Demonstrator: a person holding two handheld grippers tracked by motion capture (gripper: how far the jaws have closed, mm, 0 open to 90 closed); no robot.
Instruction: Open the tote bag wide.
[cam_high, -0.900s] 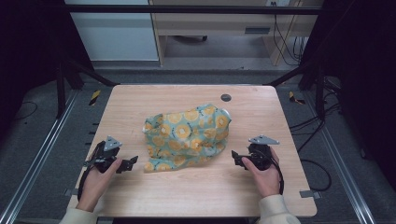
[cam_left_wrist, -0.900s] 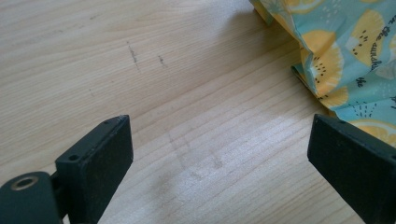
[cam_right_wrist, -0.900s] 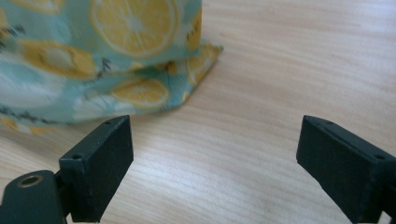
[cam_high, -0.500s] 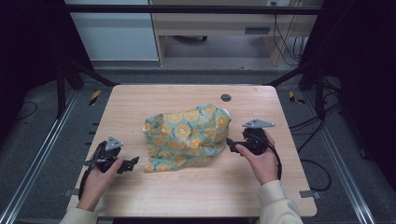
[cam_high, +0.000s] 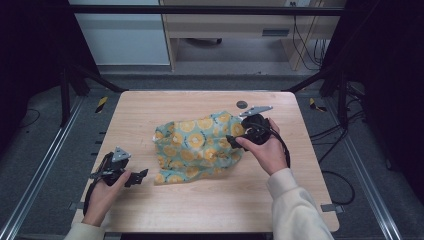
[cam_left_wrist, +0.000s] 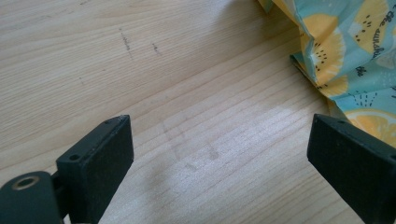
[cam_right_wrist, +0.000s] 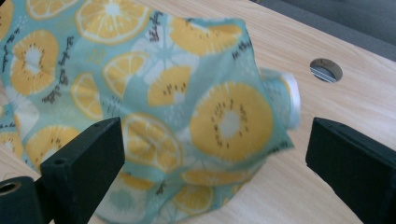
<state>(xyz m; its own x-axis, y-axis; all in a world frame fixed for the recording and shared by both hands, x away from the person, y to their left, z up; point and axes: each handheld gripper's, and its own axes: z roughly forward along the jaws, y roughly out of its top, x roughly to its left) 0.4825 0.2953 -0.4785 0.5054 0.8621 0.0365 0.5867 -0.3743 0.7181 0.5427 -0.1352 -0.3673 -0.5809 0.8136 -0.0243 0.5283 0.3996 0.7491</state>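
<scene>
**Right tool at the cloth's edge, left tool waiting on the desk**

A crumpled cloth (cam_high: 197, 147), teal with yellow citrus slices printed over it, lies bunched near the middle of the wooden desk (cam_high: 150, 107). It is not flat: its folds rise in a soft hump, and one corner on the far right side curls up into a small roll.

The right tool (cam_high: 235, 141) sits at the cloth's right edge, held in the person's right hand (cam_high: 265, 150), with a pale sleeve (cam_high: 295, 205) running back to the near edge of the desk. In the right gripper view its two black jaws stand spread wide with the raised fold of cloth between them; the pads are not pressing on the fabric.

The left tool (cam_high: 140, 176) is low over the desk at the near left, gripped by the left hand (cam_high: 102, 192). Its jaws are spread too, with bare wood between them. The cloth's near left corner lies just beside its right-hand jaw in the left gripper view, apart from it.

A small round dark insert (cam_high: 242, 104) sits in the desk top beyond the cloth, near the far edge.
</scene>
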